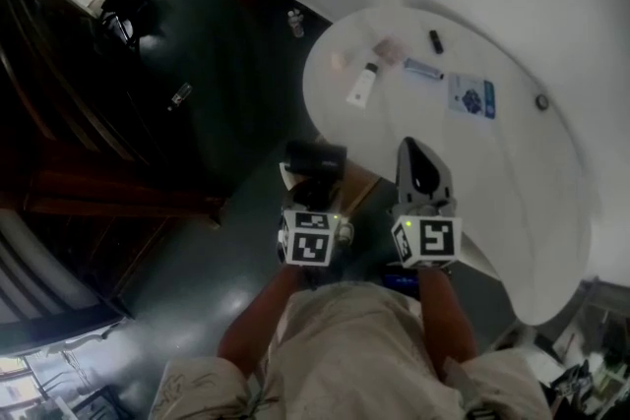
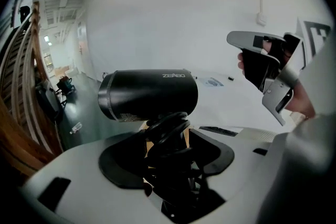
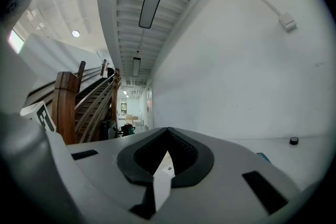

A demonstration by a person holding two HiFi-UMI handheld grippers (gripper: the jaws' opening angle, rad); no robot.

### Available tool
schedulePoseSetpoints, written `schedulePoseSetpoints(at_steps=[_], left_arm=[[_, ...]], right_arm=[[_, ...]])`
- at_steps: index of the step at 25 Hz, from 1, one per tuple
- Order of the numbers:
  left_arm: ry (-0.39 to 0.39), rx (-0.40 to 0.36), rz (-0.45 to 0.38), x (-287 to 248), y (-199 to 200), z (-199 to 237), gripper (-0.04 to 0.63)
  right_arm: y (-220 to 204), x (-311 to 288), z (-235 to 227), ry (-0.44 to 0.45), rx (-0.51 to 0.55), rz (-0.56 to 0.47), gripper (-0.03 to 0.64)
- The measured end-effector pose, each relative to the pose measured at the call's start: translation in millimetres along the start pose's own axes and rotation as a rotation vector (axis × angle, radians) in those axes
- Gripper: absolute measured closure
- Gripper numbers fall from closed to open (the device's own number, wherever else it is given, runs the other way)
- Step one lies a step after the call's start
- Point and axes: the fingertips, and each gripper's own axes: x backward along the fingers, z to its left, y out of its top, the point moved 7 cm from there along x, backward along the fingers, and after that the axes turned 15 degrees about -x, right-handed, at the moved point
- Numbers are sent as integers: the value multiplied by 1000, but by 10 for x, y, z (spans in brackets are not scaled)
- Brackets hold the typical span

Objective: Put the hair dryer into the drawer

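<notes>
My left gripper (image 2: pixel 168 150) grasps the hair dryer (image 2: pixel 149 94) by its cord-wrapped handle, just off the tabletop's (image 1: pixel 532 174) near edge; I judge it rigid, top-heavy, smooth-barrelled; right gripper (image 3: pixel 167 130) clenched.

1. From the head view, my left hand-held gripper (image 1: pixel 315 184) covers the hair dryer (image 1: pixel 315 155) handle and most of a tan surface (image 1: pixel 360 184) below; I can't tell what that is.
2. In the left gripper view, the coiled cord (image 2: pixel 167 136) hides the handle.
3. The bits on the desk (image 1: pixel 532 182) are too small to name.
</notes>
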Motion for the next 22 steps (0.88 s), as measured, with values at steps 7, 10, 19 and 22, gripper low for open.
schedulePoseSetpoints(at_steps=[7,10,19,22], left_arm=[[-81,-34,119,-193,-328,-11,334],[-114,-60,176,-309,-465,-5,334],[-230,-154,304,-567,-722,-91,334],[-250,-154,318,-697,-740,-85,334]], right_arm=[[-73,-53,31,-4,7,24,614],[-111,-65,34,-8,12,32,614],[-122,-38,52,-55,18,39,614],[-141,-37,24,-73,25,42,614]])
